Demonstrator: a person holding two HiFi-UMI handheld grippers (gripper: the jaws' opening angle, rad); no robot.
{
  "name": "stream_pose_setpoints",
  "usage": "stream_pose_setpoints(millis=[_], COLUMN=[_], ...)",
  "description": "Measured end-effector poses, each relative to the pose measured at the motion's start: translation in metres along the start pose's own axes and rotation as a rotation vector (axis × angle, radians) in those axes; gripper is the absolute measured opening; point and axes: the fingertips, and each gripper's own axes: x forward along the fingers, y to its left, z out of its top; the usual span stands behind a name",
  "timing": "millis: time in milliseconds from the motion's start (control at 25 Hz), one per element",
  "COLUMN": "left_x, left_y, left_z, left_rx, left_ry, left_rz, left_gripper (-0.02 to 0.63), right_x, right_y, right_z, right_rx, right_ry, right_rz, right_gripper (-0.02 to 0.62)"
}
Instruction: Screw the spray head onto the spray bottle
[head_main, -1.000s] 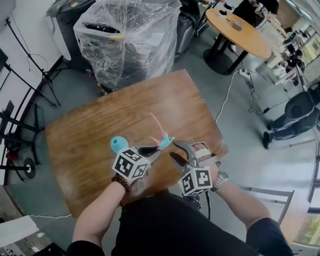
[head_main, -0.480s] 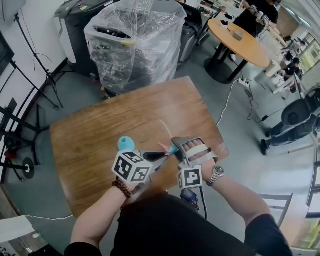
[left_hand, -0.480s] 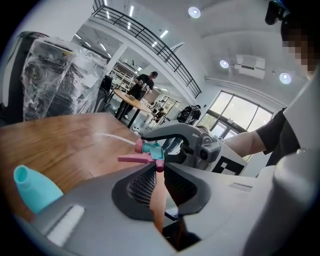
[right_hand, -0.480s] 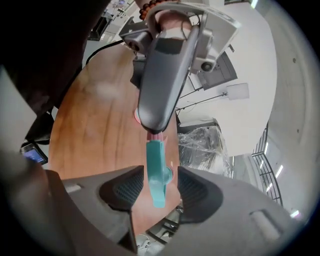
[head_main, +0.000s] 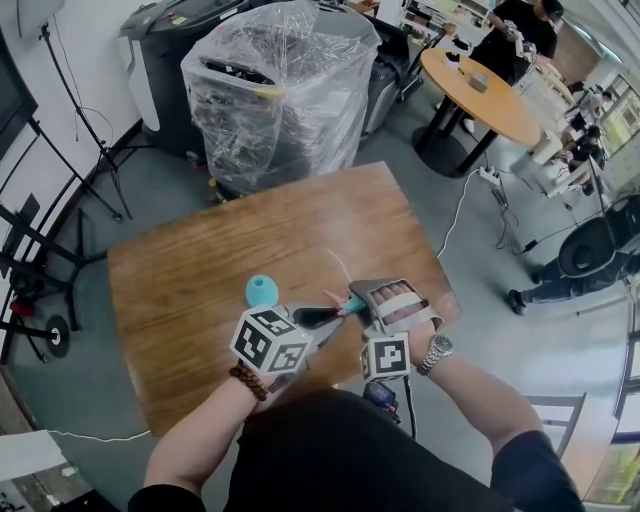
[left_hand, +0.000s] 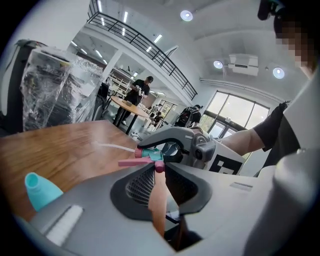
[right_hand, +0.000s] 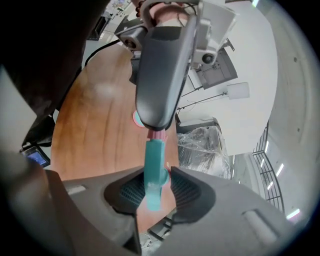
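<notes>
The spray head (head_main: 345, 300), teal with pink parts and a thin white tube (head_main: 336, 265), hangs above the wooden table (head_main: 200, 270) between both grippers. My left gripper (head_main: 335, 313) is shut on its pink end (left_hand: 156, 167). My right gripper (head_main: 352, 300) has just been closing, and its pads now press on the teal body (right_hand: 154, 172) between them. The teal spray bottle (head_main: 262, 291) stands alone on the table, left of the left gripper, and it shows low at the left in the left gripper view (left_hand: 40, 187).
Behind the table stands a bulky load wrapped in clear plastic (head_main: 285, 85) beside a grey machine (head_main: 165, 40). A round wooden table (head_main: 480, 80) with people near it is at the far right. Black stands (head_main: 40, 230) line the left, and a white cable (head_main: 455, 200) crosses the floor.
My right gripper, open and apart from the spray head a second ago, has rolled and closed around it. The left gripper has risen a little with the head.
</notes>
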Motion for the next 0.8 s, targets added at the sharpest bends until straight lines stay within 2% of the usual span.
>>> stream_pose_setpoints(millis=[120, 200, 360, 480, 600, 720, 800], left_x=[-0.010, -0.024, -0.068, -0.103, -0.115, -0.108, -0.096], left_y=[0.000, 0.006, 0.039, 0.075, 0.108, 0.139, 0.157], left_z=[0.006, 0.009, 0.012, 0.003, -0.016, -0.040, -0.056], left_rx=[0.055, 0.117, 0.277, 0.332, 0.300, 0.291, 0.282], left_ry=[-0.043, -0.076, -0.182, -0.252, -0.242, -0.160, -0.099], left_rz=[0.025, 0.079, 0.306, 0.491, 0.588, 0.647, 0.654], left_gripper=[0.210, 0.231, 0.227, 0.231, 0.312, 0.381, 0.416], right_x=[0.000, -0.002, -0.010, -0.017, -0.024, -0.035, -0.043], right_y=[0.001, -0.002, -0.013, -0.021, -0.030, -0.043, -0.055], right_z=[-0.001, -0.002, -0.005, -0.005, 0.000, 0.008, 0.013], right_rx=[0.096, 0.202, 0.434, 0.559, 0.669, 0.842, 0.968], right_ry=[-0.037, -0.056, -0.097, -0.132, -0.172, -0.240, -0.289], right_rz=[0.041, 0.086, 0.162, 0.198, 0.232, 0.290, 0.325], right_gripper=[0.121, 0.121, 0.120, 0.121, 0.121, 0.121, 0.121])
